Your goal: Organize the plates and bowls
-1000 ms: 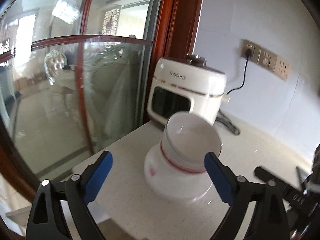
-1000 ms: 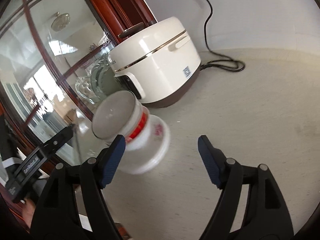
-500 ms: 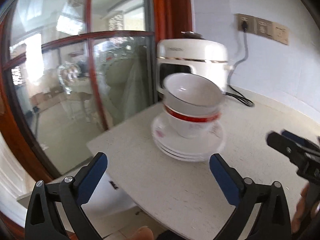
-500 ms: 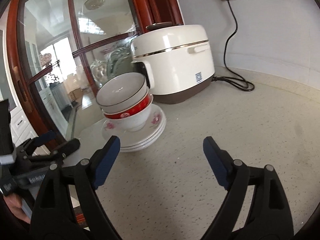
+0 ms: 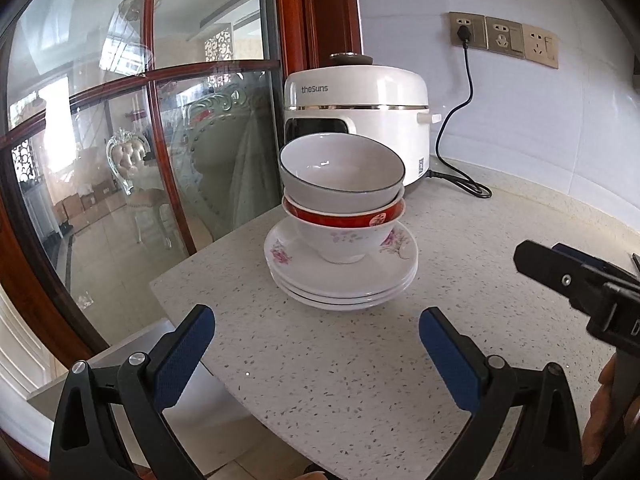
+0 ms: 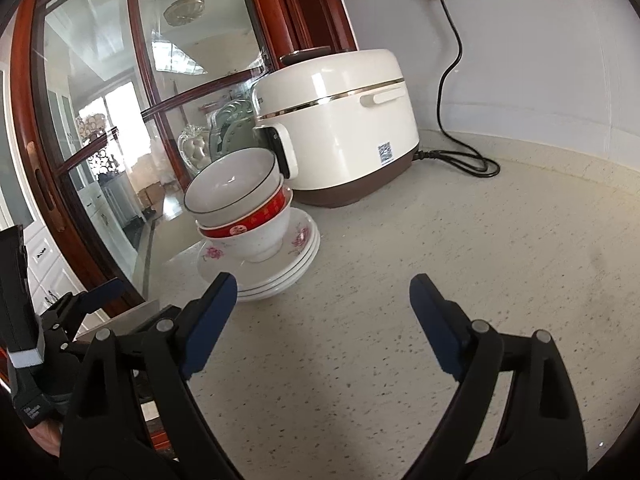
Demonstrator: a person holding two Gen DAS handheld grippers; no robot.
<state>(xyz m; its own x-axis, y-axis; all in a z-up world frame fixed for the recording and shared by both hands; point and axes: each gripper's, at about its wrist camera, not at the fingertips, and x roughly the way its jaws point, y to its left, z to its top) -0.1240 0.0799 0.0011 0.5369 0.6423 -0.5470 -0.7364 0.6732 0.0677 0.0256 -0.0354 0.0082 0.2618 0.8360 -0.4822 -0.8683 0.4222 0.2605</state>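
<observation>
The red-banded bowl (image 5: 344,228) hides the middle of the top plate (image 5: 288,254); the rice cooker (image 5: 360,120) base sits behind the bowls; the right gripper (image 5: 576,280) is cut off at the frame's right edge

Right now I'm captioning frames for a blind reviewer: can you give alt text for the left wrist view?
A grey-rimmed white bowl sits nested in a red-banded floral bowl atop a stack of white floral plates on a speckled stone counter. The open left gripper faces the stack without touching it; a white rice cooker stands behind.
</observation>
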